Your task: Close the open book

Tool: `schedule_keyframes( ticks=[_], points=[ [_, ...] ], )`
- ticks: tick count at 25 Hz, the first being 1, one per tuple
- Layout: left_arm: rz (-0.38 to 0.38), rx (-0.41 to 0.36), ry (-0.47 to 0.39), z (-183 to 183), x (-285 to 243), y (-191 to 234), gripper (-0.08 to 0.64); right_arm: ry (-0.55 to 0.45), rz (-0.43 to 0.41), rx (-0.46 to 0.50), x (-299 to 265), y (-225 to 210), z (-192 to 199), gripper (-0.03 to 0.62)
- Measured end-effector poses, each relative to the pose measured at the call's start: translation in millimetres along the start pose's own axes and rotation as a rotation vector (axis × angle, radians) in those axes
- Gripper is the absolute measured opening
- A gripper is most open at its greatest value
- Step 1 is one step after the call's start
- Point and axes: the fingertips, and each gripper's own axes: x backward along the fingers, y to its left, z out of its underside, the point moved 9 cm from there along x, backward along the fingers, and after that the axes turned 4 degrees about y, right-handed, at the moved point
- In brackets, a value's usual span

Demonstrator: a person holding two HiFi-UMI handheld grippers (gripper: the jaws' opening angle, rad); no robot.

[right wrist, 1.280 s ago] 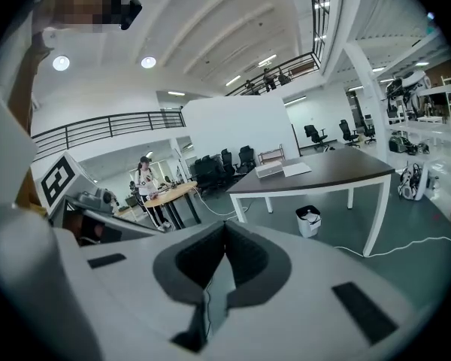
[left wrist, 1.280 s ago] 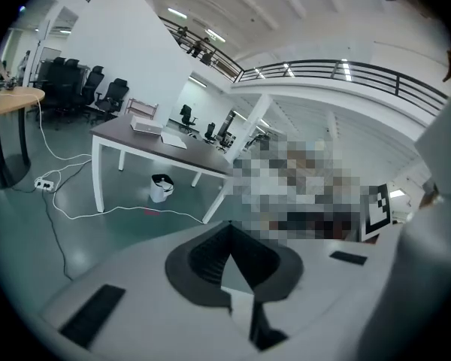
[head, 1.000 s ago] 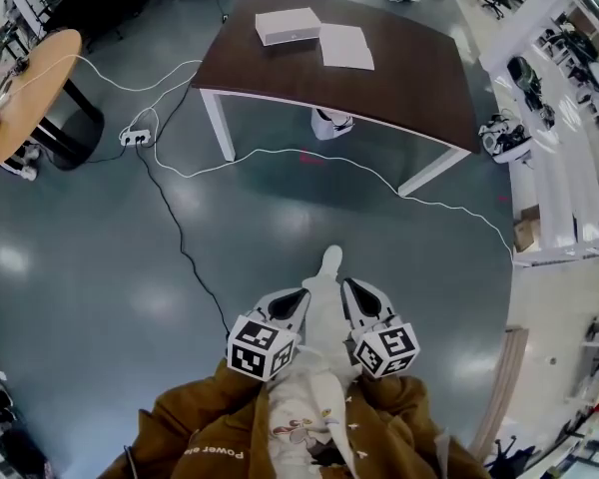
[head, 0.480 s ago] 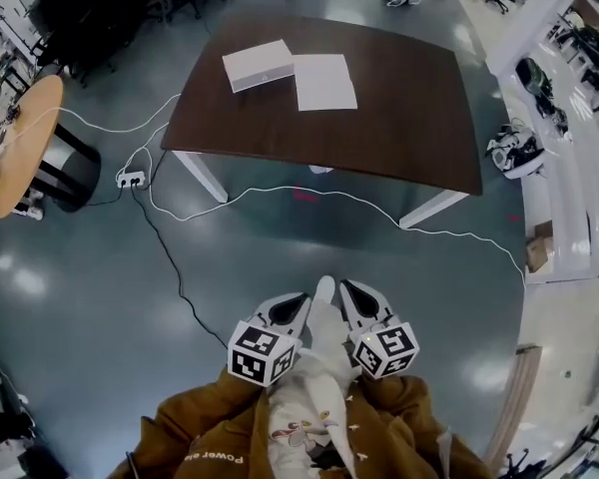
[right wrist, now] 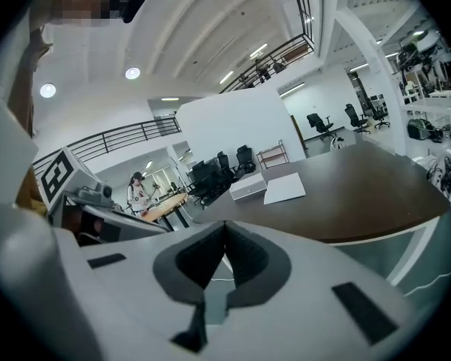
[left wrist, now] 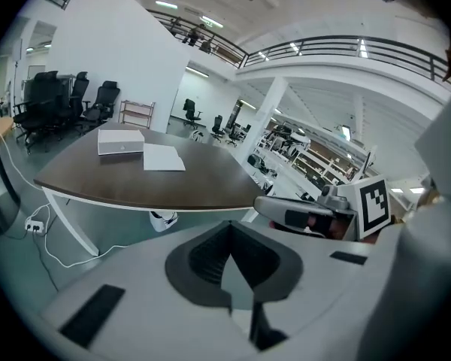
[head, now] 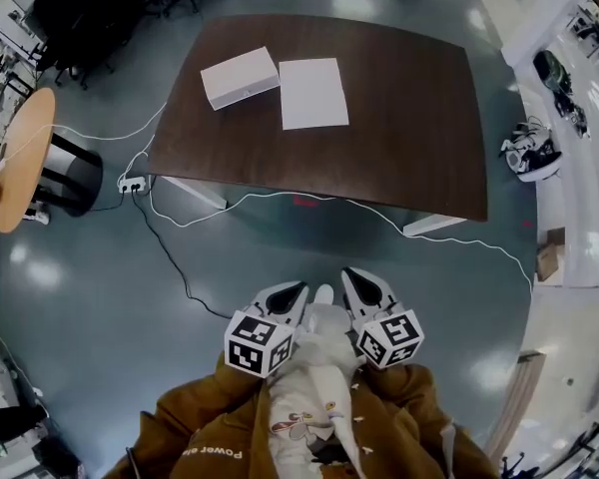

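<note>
On the dark brown table [head: 399,118] lie a flat white book [head: 313,93] and, to its left, a thick white box-like thing [head: 240,77]. Whether the book lies open I cannot tell from here. Both show far off in the left gripper view, book [left wrist: 164,157] and box [left wrist: 120,141], and in the right gripper view, book [right wrist: 284,188] and box [right wrist: 248,186]. My left gripper [head: 296,289] and right gripper [head: 352,275] are held close to my body above the floor, well short of the table. Both are shut with nothing in them.
A white cable [head: 280,196] and a black cable [head: 175,262] run over the grey floor between me and the table, from a power strip [head: 132,184]. A round wooden table [head: 25,158] stands at the left. Black office chairs [head: 90,18] stand behind it.
The table and the book on it have come nearer and lower in the head view. Both grippers stay shut in the same place before my body.
</note>
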Motion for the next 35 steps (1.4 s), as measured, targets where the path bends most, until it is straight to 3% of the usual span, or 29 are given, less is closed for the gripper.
schedule_keyframes(
  ticks=[10,17,25,35],
  points=[
    [0.057,0.012,0.005,-88,-81,62,0.006,0.043,0.026,-0.004,-83,-69,-56,0.005],
    [0.117,-0.017,0.028,-180,-133,134,0.006,0.062,0.076,-0.025,-176,-112,-121,0.005],
    [0.132,0.014,0.035,-256,-161,246,0.006,0.11,0.115,-0.056,-286,-134,-175,0.005],
    [0.103,0.031,0.059,-307,-226,276,0.006,0.144,0.12,-0.091,-335,-191,-210,0.005]
  ],
)
